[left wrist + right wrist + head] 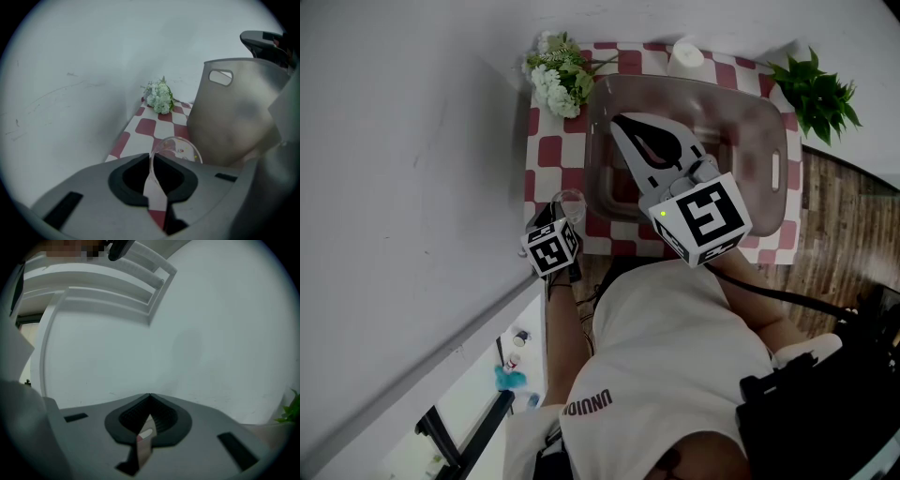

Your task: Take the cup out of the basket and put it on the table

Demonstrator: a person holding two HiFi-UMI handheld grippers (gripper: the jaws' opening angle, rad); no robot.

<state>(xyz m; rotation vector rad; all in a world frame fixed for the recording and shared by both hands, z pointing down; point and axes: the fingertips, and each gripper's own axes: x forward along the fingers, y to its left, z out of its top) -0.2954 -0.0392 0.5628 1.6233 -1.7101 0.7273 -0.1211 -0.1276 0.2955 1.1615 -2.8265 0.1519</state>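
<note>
- Left gripper [151, 158]: its fingers [117, 161] are clenched on the thin side wall of a clear cup [177, 149]. The wall runs down the seam between them, and the cup's rim stands above and beyond the fingertips.
- Cup, head view [567, 202]: outside the basket [752, 120], just beside its left outer wall, over the near left corner of the table [547, 159]. No view shows whether its base touches the cloth.
- Left gripper, head view [563, 221]: low at the table's near edge, with its marker cube [551, 248] toward the person [666, 366].
- Right gripper [150, 397]: fingers [197, 408] pressed together at the tips, grasping nothing, and facing a plain white wall [211, 333].
- Right gripper, head view [623, 124]: held above the basket's interior, well apart from the cup.
- Basket, left gripper view [234, 117]: translucent grey-brown, with a slot handle in its wall, standing on the red-and-white checked table [149, 126].
- Surroundings: white flowers [558, 75] [159, 96] at the far left corner of the table, a white cylinder [686, 56] behind the basket, and a green plant [816, 89] [293, 411] at the far right.
</note>
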